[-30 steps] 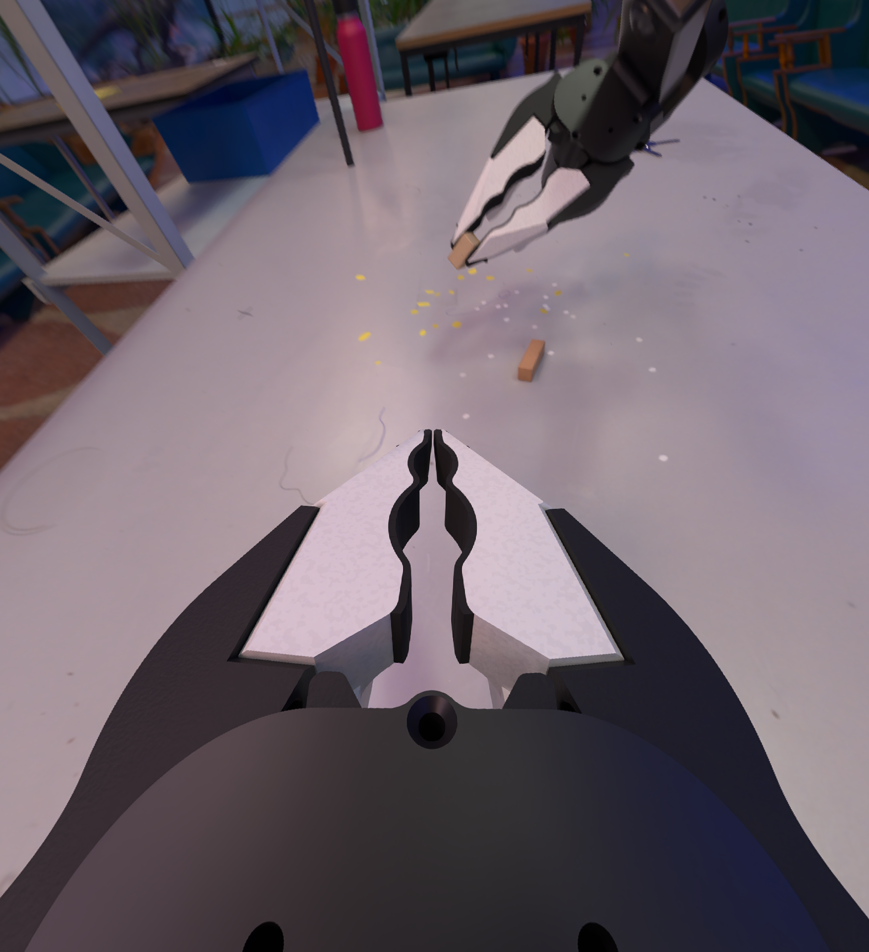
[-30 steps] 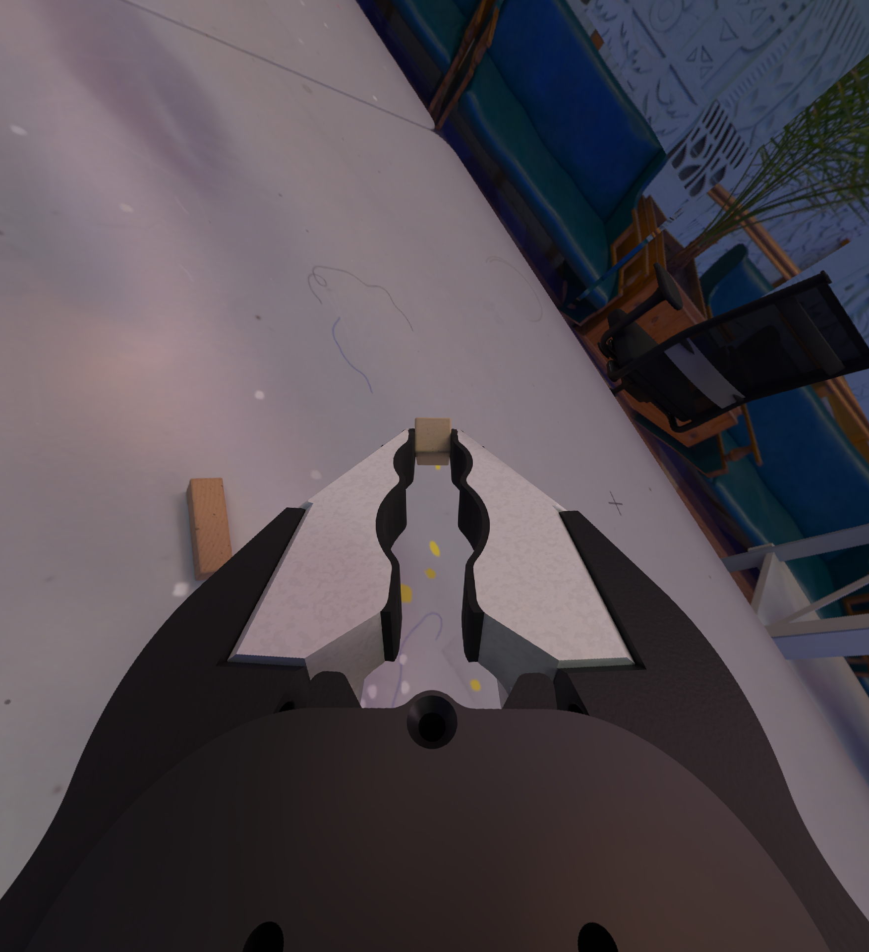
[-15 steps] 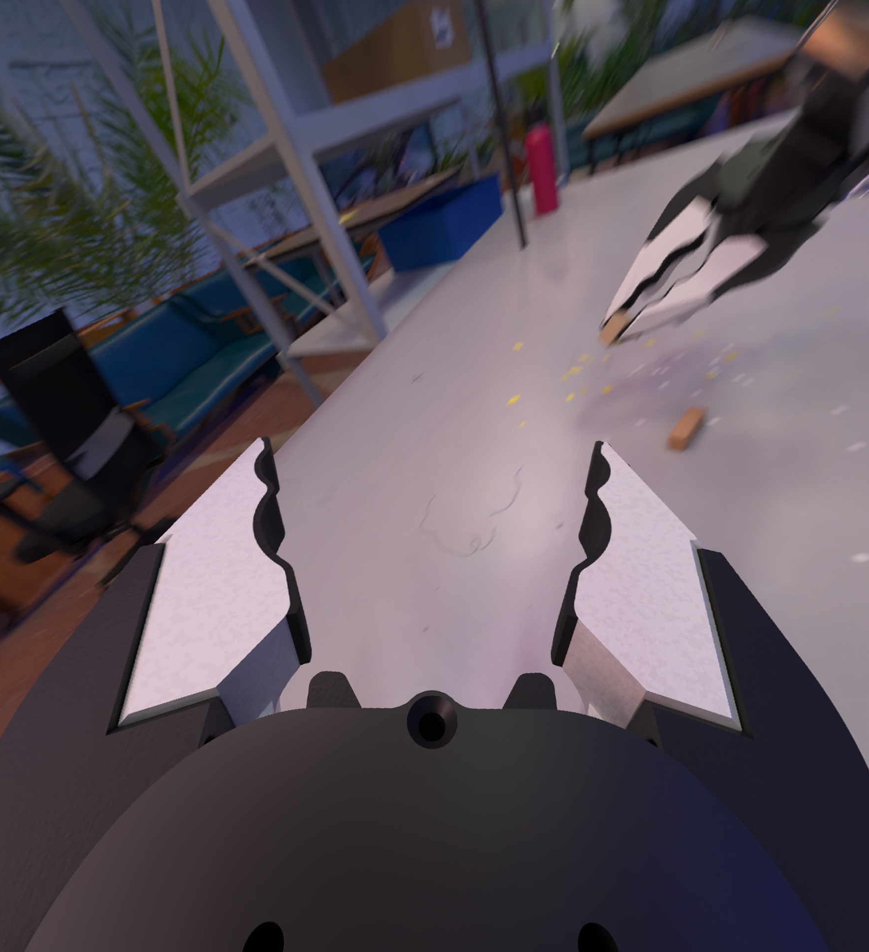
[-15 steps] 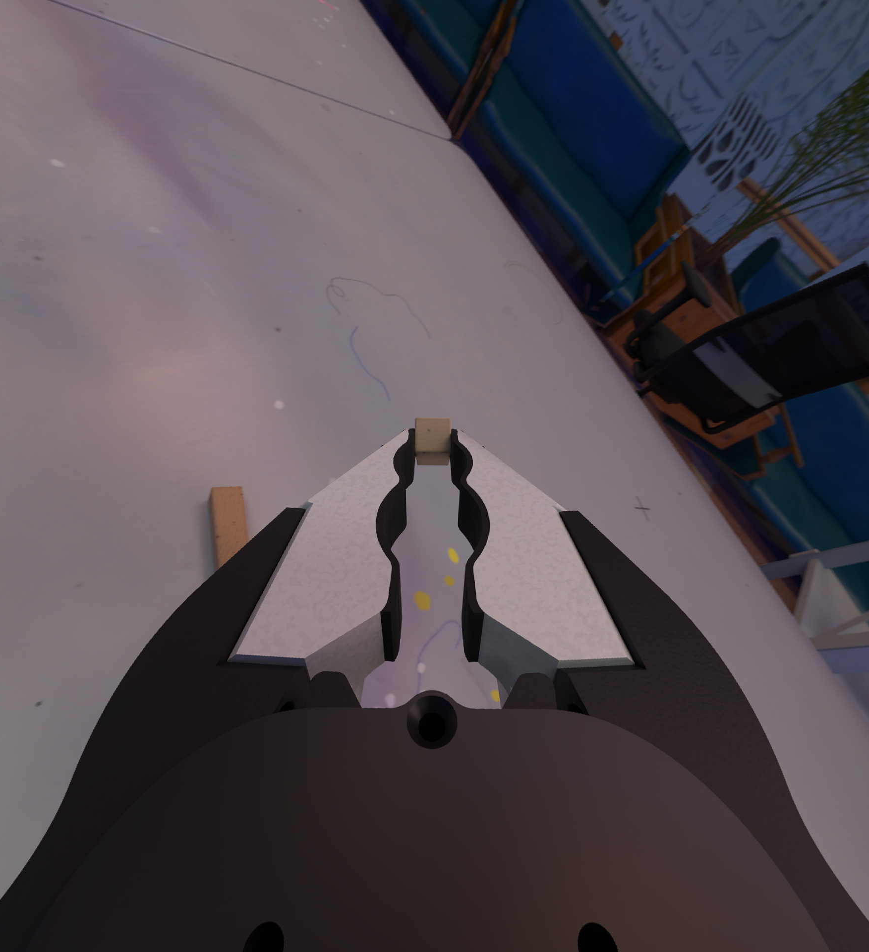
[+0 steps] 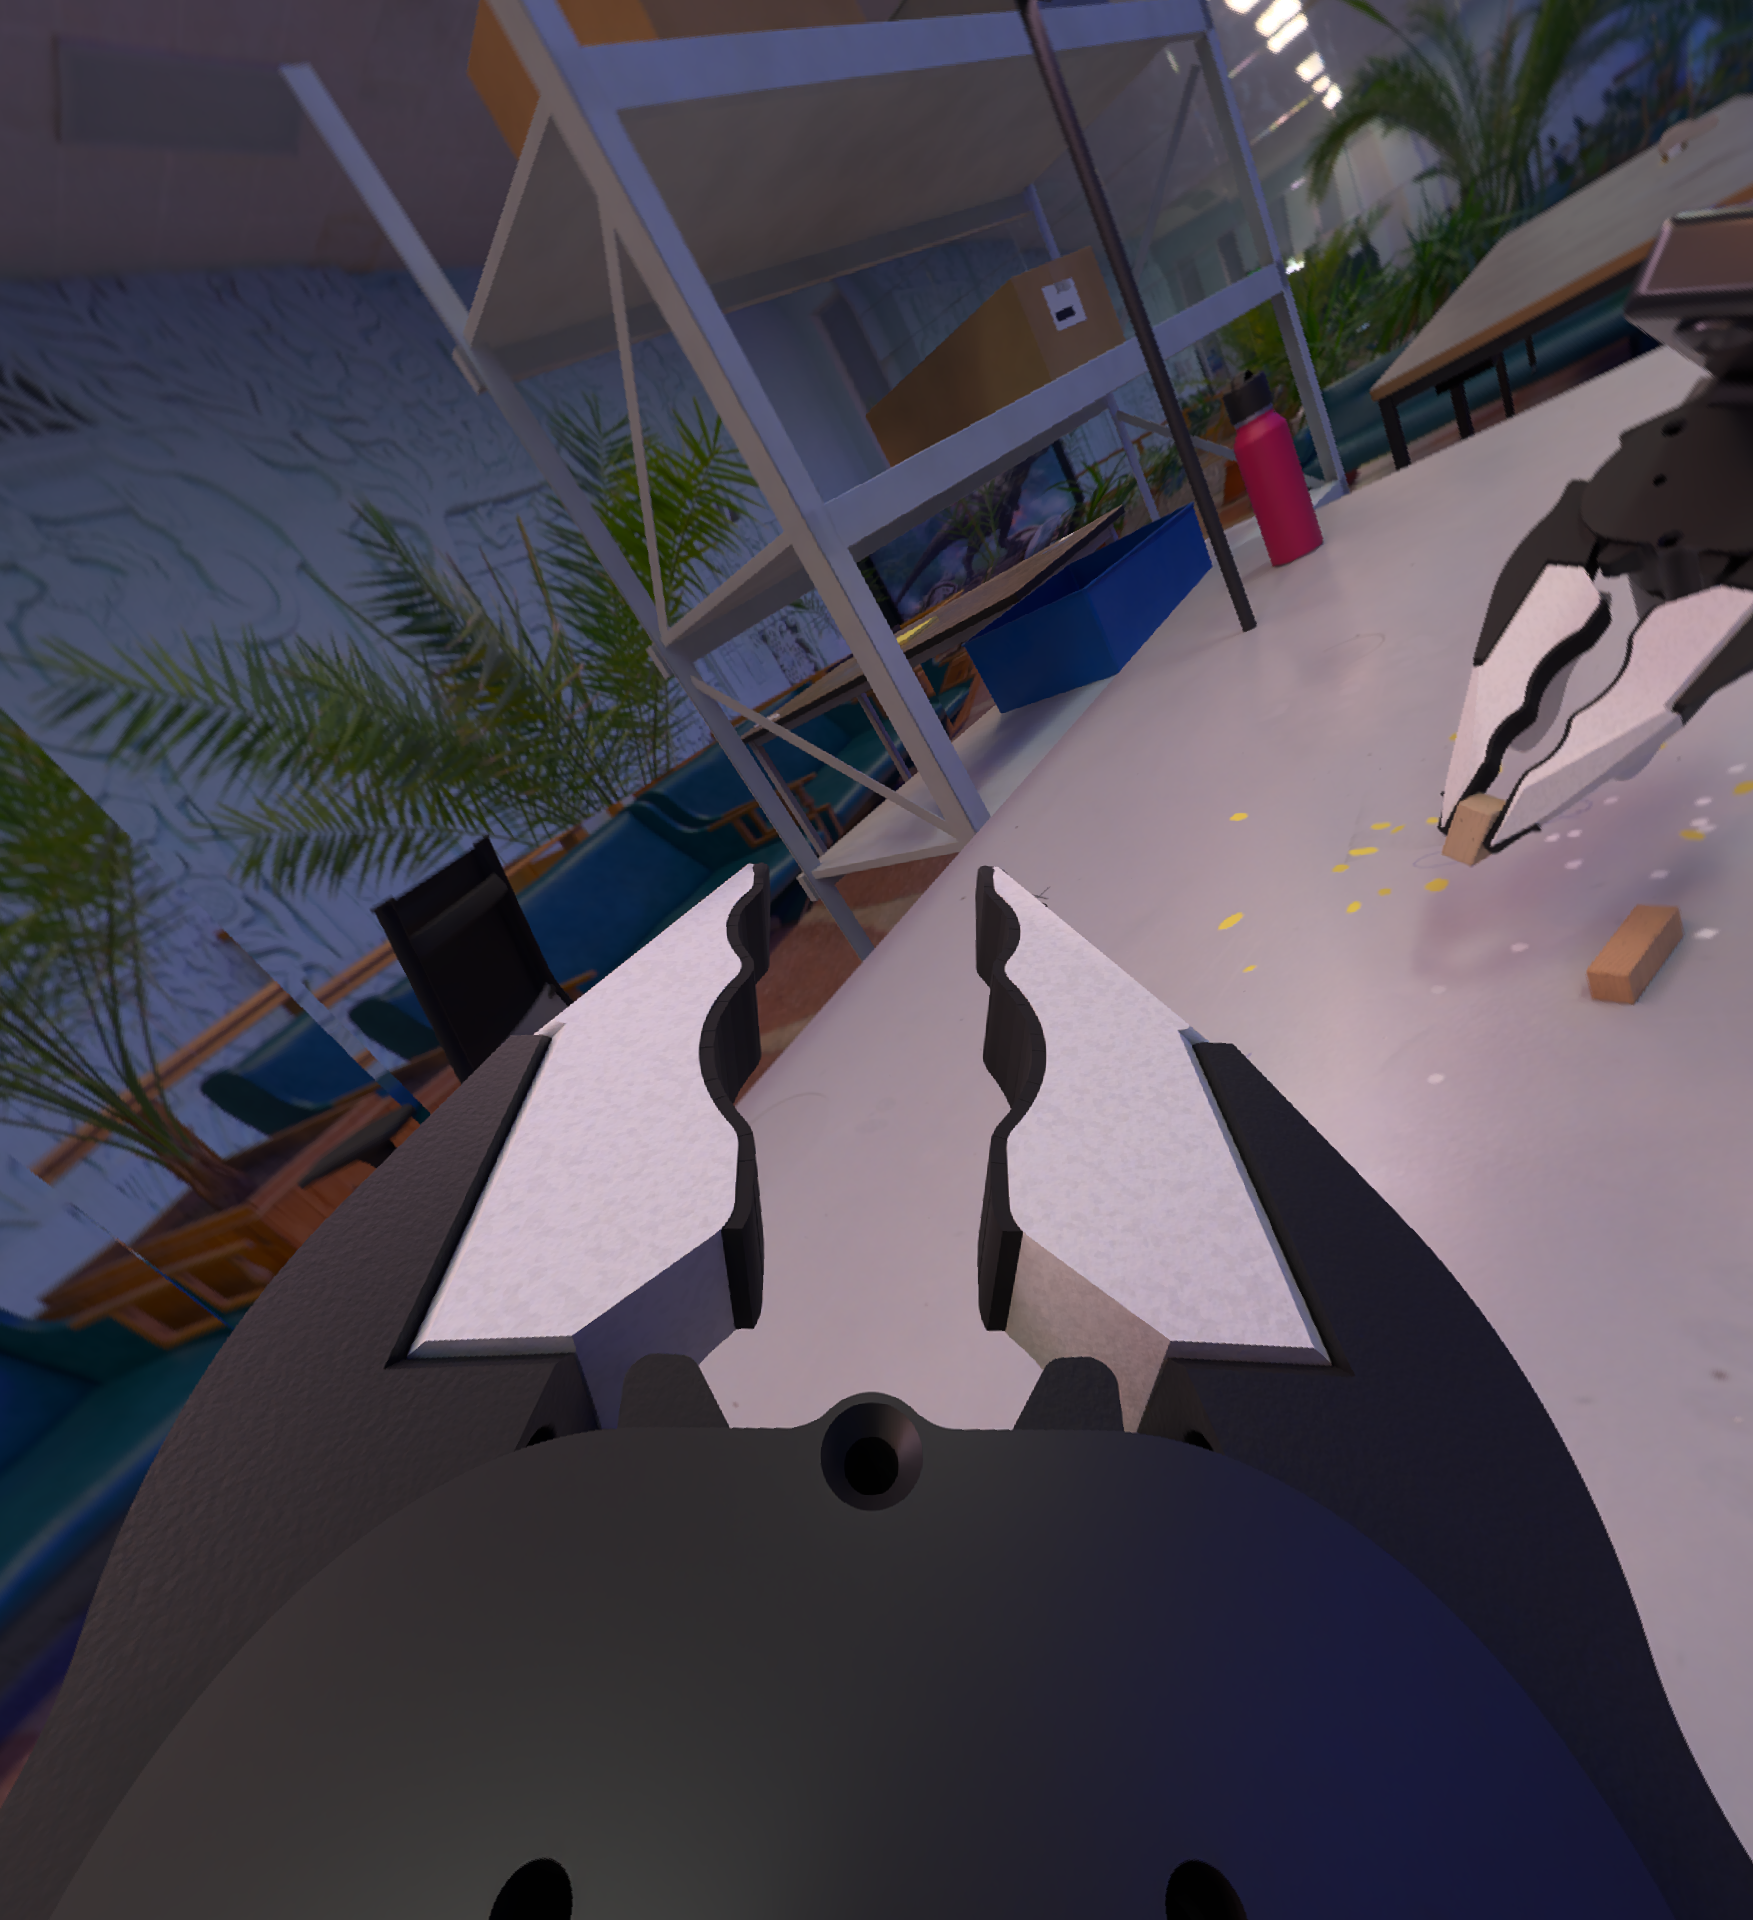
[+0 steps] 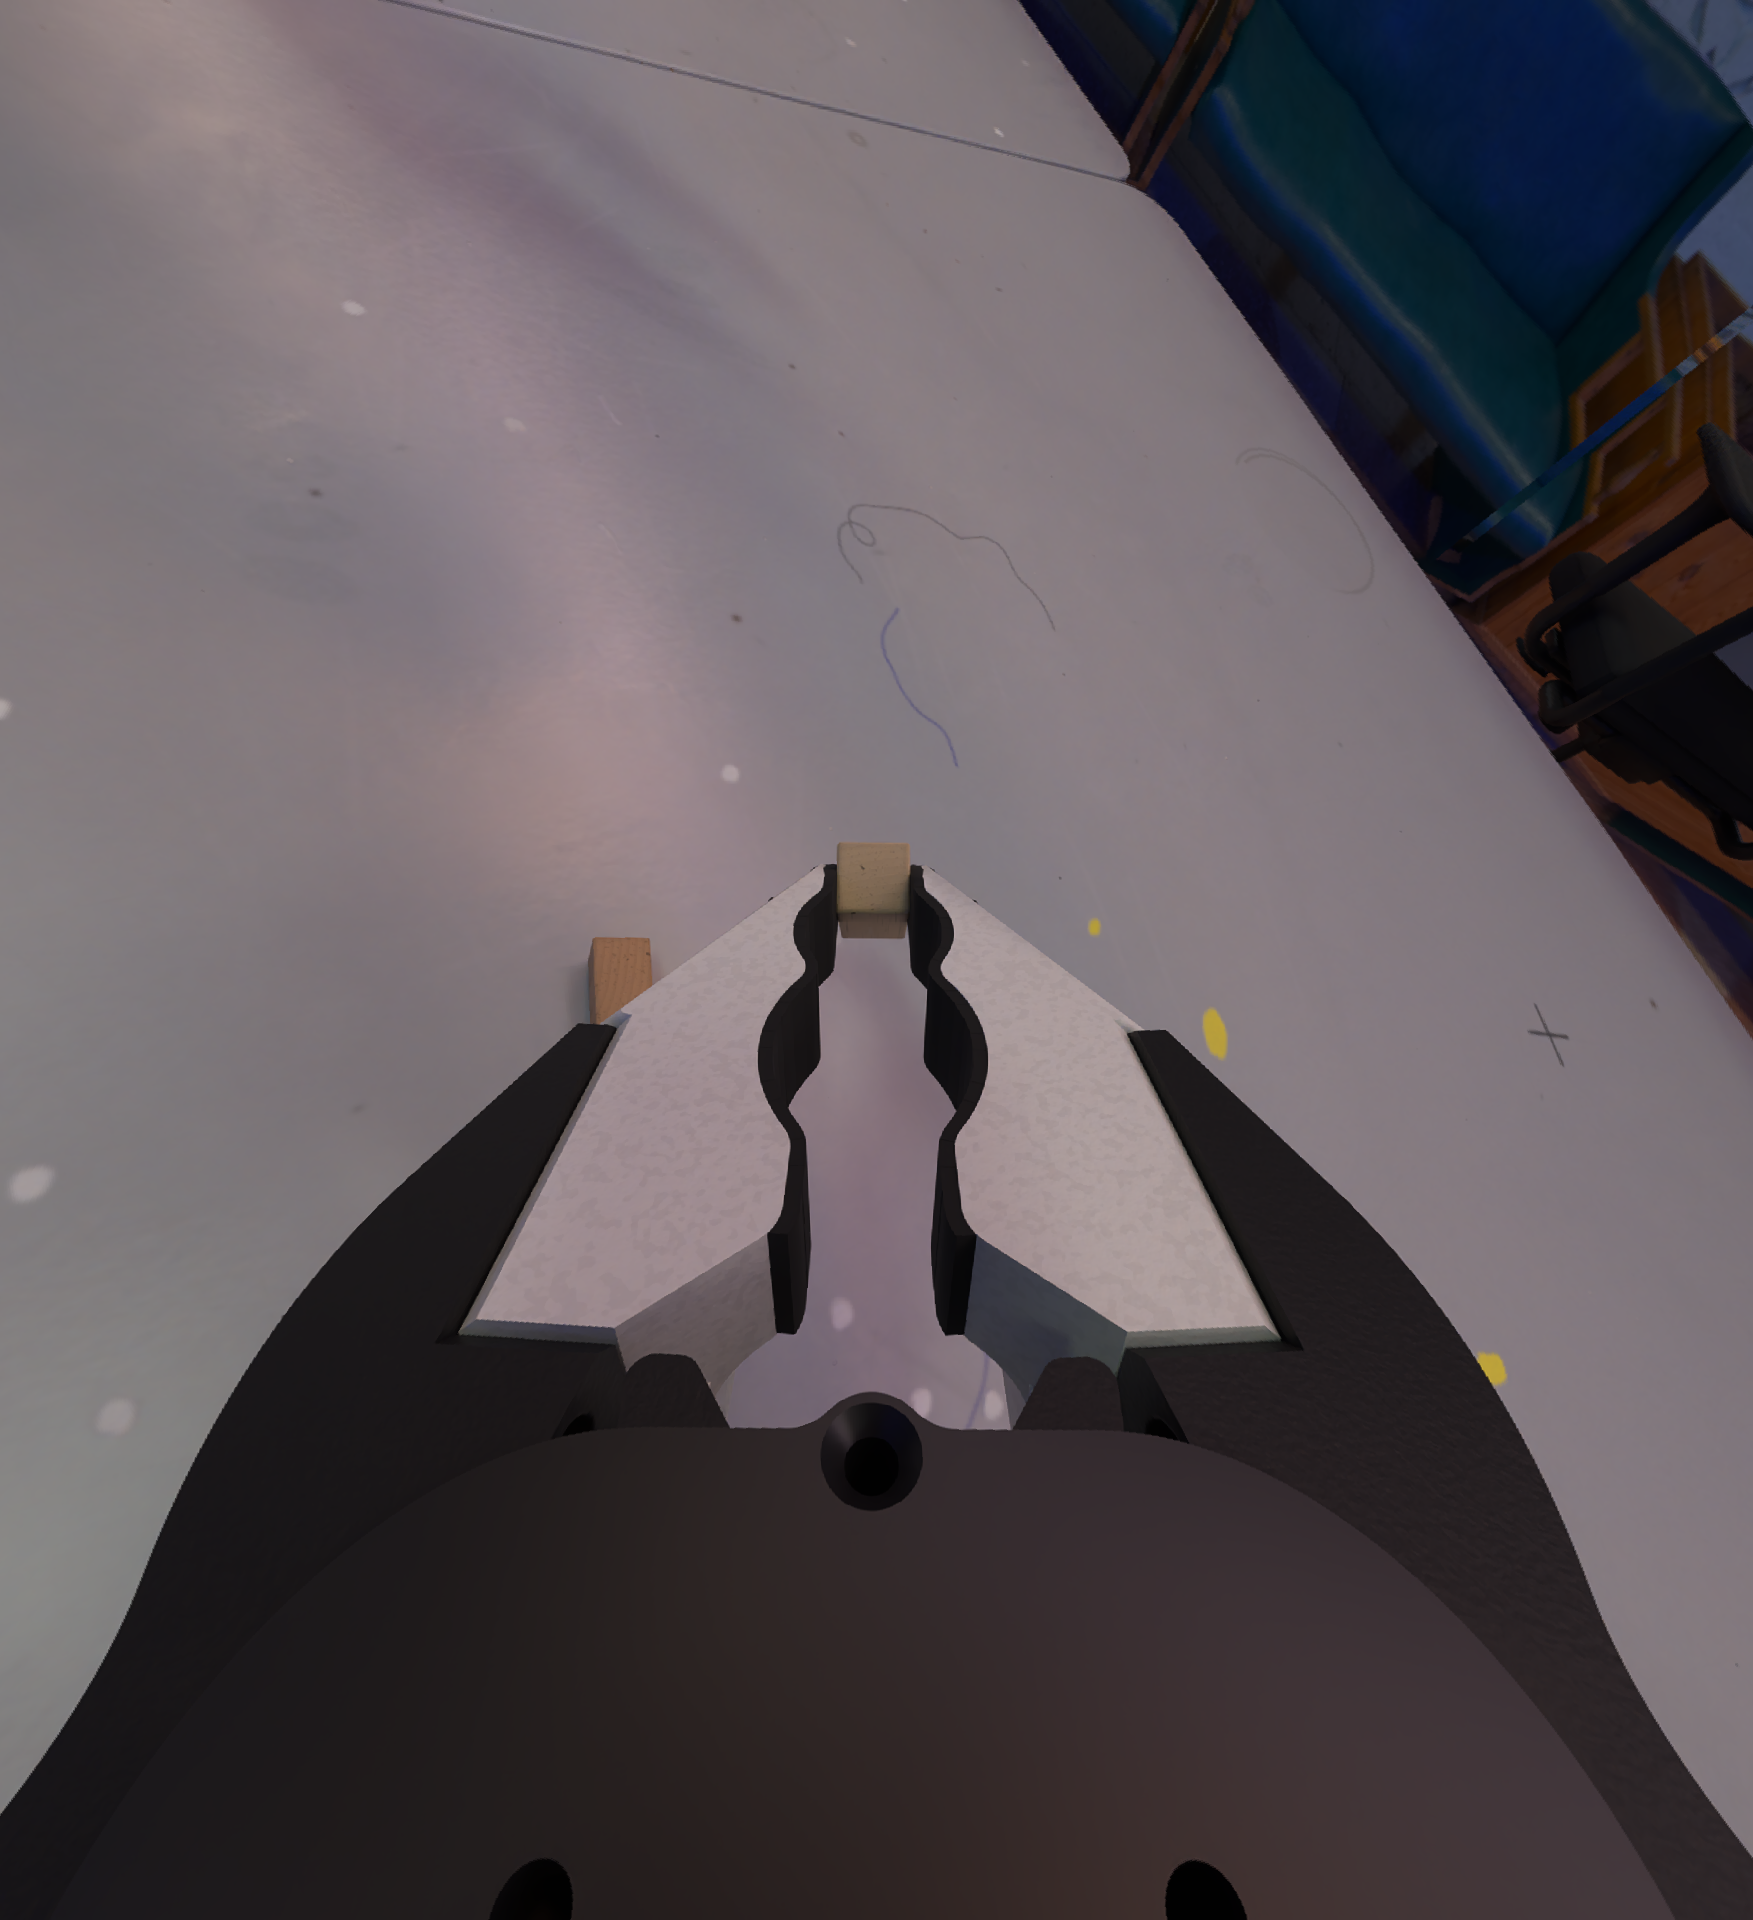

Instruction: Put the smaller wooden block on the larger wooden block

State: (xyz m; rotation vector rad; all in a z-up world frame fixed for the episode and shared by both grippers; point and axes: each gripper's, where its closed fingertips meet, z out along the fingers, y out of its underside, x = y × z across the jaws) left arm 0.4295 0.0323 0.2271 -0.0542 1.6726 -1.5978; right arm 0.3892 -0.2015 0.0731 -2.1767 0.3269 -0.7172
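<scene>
The smaller wooden block (image 6: 874,891) is a pale cube pinched between the tips of my right gripper (image 6: 874,883), held just above the white table. In the left wrist view the block (image 5: 1470,831) and the right gripper (image 5: 1474,826) show at the far right. The larger wooden block (image 5: 1632,954), an orange-brown bar, lies flat on the table close in front of them; in the right wrist view the bar (image 6: 618,975) peeks out left of my left finger. My left gripper (image 5: 872,904) is open and empty, over the table's left edge, pointing away from both blocks.
The white table (image 5: 1267,1195) carries yellow and white specks. A pink bottle (image 5: 1275,488) and a dark pole stand far back. A metal shelf rack (image 5: 747,416), a blue bin (image 5: 1090,613), a black chair and plants stand beyond the left edge.
My left gripper went from shut to open, then narrowed somewhat, and swung left toward the table edge. My right gripper, still holding the small block, sank lower toward the table near the bar.
</scene>
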